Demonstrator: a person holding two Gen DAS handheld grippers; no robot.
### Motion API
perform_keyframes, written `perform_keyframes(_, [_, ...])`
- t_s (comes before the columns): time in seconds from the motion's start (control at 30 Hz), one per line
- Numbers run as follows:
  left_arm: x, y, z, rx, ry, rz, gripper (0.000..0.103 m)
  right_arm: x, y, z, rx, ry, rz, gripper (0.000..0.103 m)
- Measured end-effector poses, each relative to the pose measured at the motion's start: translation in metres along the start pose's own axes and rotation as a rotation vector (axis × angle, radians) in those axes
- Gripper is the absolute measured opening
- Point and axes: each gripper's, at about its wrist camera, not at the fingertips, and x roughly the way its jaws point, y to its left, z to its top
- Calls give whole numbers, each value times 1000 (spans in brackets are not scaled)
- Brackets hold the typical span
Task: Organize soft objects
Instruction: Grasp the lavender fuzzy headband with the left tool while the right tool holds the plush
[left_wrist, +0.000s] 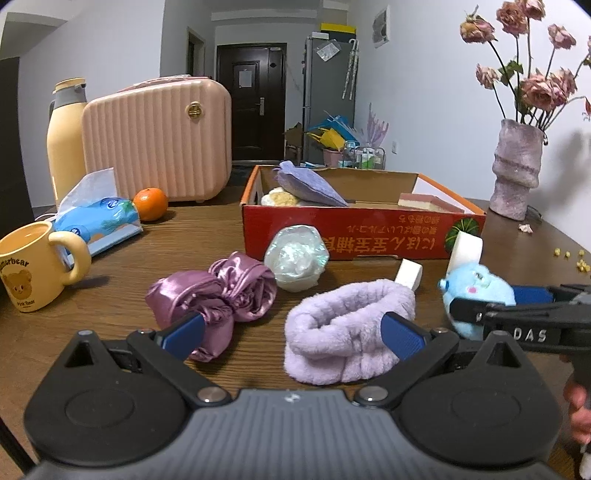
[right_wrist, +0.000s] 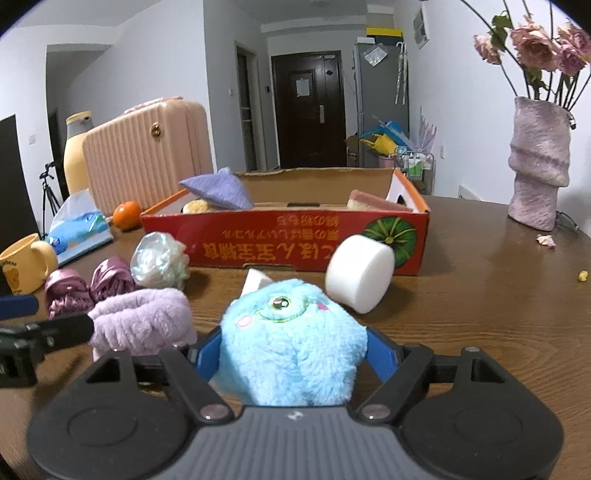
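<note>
Fur fills the gap in my right gripper (right_wrist: 291, 354): the blue plush toy (right_wrist: 291, 343) sits between the blue pads, which press in on both its flanks. My left gripper (left_wrist: 295, 328) stands wide with nothing held; one finger lies over the purple satin scrunchie (left_wrist: 221, 295), the other over the lilac fluffy headband (left_wrist: 347, 325), both resting on the wooden table (left_wrist: 229, 354).

Just past the plush, a round white sponge (right_wrist: 360, 273) leans up close to the box front, and a smaller white block (right_wrist: 255, 282) peeks out right behind the toy's head. Left of that, a pearly shower-cap bundle (right_wrist: 159, 260) sits near the box's corner.

Across my way stands the red cardboard box (right_wrist: 288, 240), open-topped, already holding a purple cloth pouch (right_wrist: 221, 192) draped over its left rim, a yellowish sponge (right_wrist: 195, 206) under it and a pink-topped sponge (right_wrist: 369, 201) at the right end.

Out left: yellow bear mug (left_wrist: 33, 269), blue tissue pack (left_wrist: 96, 221), an orange (left_wrist: 149, 204), then the pink ribbed case (left_wrist: 155, 140) and a yellow flask (left_wrist: 66, 136). Far right, a lilac vase (right_wrist: 537, 162) of dried roses.
</note>
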Motion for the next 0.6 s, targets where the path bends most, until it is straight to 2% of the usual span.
perform_keyframes(0.17, [3, -12, 1, 14, 1, -13, 103, -7, -9, 1, 5, -20, -5, 79])
perform_keyframes(0.6, [28, -50, 5, 79, 25, 33, 103, -15, -42, 3, 39, -43, -36, 79])
